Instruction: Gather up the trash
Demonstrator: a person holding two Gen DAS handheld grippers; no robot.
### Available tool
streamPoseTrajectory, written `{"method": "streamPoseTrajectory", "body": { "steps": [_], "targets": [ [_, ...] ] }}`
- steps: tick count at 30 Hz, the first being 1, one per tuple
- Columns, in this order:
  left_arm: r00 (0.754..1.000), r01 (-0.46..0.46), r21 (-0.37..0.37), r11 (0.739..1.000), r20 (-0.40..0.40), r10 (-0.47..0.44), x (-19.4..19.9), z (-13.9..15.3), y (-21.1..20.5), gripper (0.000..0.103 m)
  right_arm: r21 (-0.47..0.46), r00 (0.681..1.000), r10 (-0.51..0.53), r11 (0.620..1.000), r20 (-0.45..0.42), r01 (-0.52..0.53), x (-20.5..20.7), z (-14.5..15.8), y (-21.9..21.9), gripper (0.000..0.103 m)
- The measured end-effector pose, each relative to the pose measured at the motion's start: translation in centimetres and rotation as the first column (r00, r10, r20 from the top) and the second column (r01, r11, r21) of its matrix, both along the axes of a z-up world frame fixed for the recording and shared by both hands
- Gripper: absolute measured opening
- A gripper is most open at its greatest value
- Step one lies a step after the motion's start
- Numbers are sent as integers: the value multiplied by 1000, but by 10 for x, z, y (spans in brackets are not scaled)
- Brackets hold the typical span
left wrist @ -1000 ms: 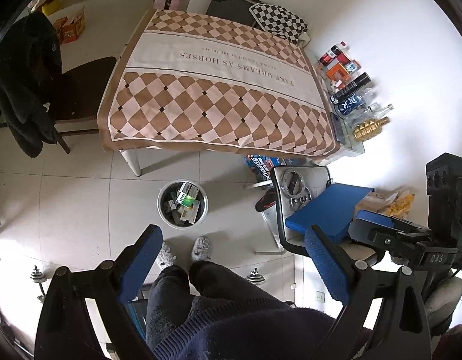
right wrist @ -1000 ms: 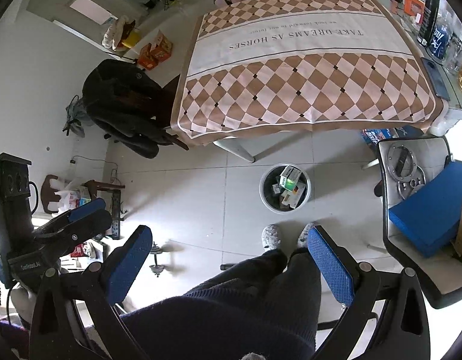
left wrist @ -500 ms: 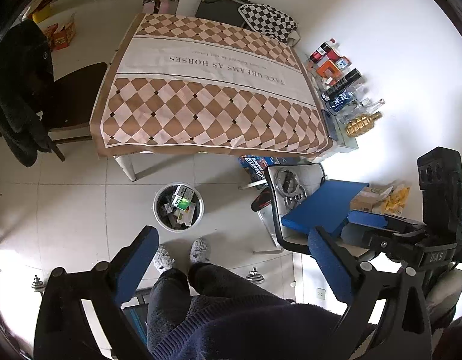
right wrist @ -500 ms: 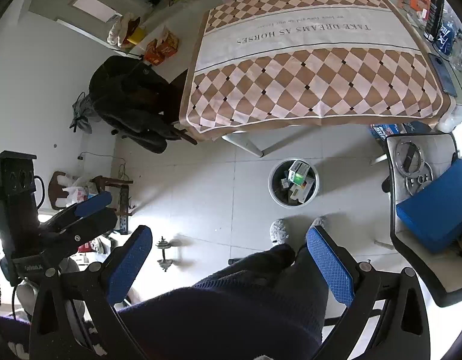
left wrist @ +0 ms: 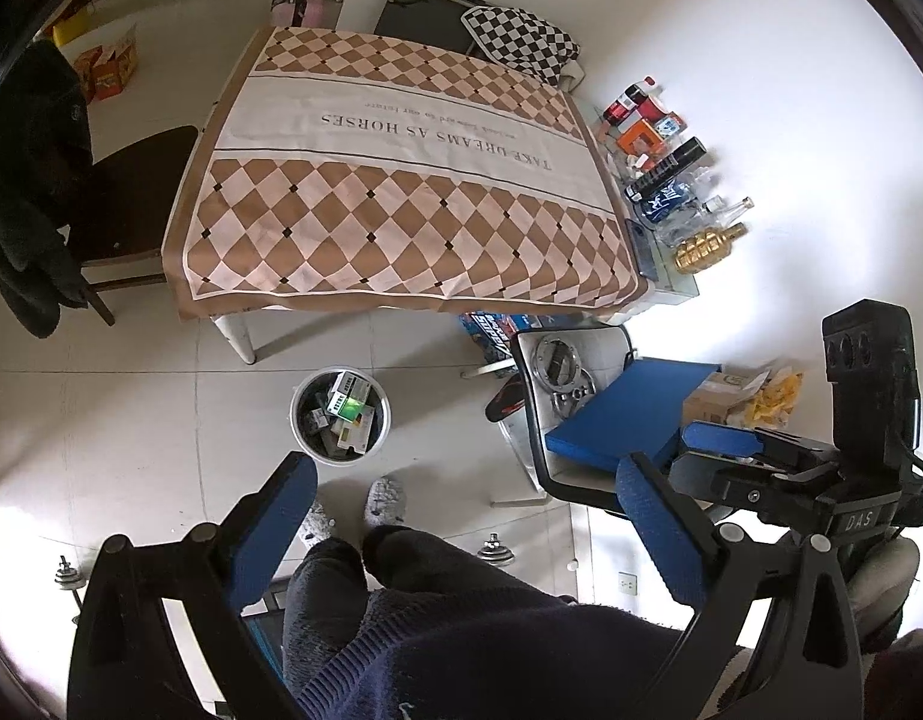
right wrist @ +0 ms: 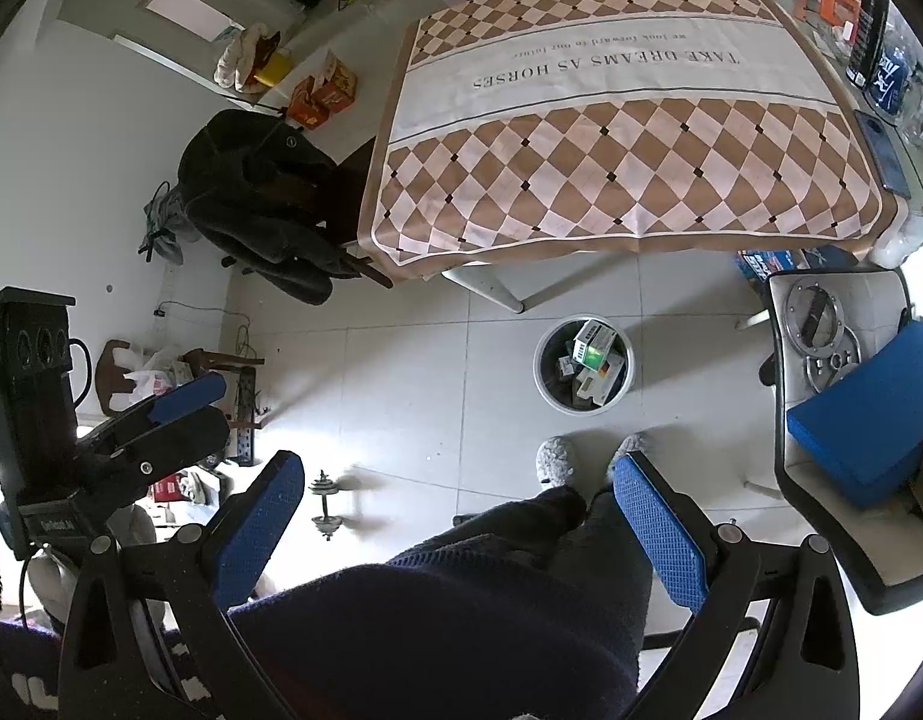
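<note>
Left gripper point(left wrist: 461, 516) and right gripper point(right wrist: 455, 510): both held high above the floor, jaws spread wide, nothing between the blue pads. Trash bin point(left wrist: 299, 429) stands on the tiled floor just in front of the person's grey slippers point(left wrist: 384, 495), near the front edge of the table with the checkered cloth point(left wrist: 401, 192); small cartons and boxes point(right wrist: 593, 348) lie inside it. A chair point(right wrist: 821, 480) carrying a blue box point(right wrist: 869, 426) stands to the right of the bin.

Seen from above: left gripper point(left wrist: 458, 495) spread wide and empty over tiled floor, white bin point(left wrist: 340, 456) of trash point(left wrist: 347, 407) near checked tablecloth point(left wrist: 401, 180); right gripper point(left wrist: 737, 453) alongside.
</note>
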State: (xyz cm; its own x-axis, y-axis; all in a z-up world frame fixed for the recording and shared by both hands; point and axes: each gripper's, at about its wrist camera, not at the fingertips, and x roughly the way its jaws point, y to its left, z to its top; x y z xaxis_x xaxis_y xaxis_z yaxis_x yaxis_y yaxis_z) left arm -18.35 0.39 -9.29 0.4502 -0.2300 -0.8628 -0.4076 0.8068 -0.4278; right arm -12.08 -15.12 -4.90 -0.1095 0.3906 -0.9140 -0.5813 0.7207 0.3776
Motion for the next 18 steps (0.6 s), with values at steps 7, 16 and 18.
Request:
{"method": "streamPoseTrajectory", "body": {
  "steps": [7,16,18],
  "targets": [
    [1000,-1,-24,1000,1,1,1,-1,0,102,-3,1000,0,1000,0,0,1,1,-1,103],
    [1000,-10,-35,999,-3,10,1,-2,-2,102,-11,1000,1,1000,-19,-1,6,-1,0,103],
    [1000,-9,-37,999,-4,9,1,-2,-2,102,-14,1000,2,1000,-20,-3,8,-2,2,103]
  ]
}}
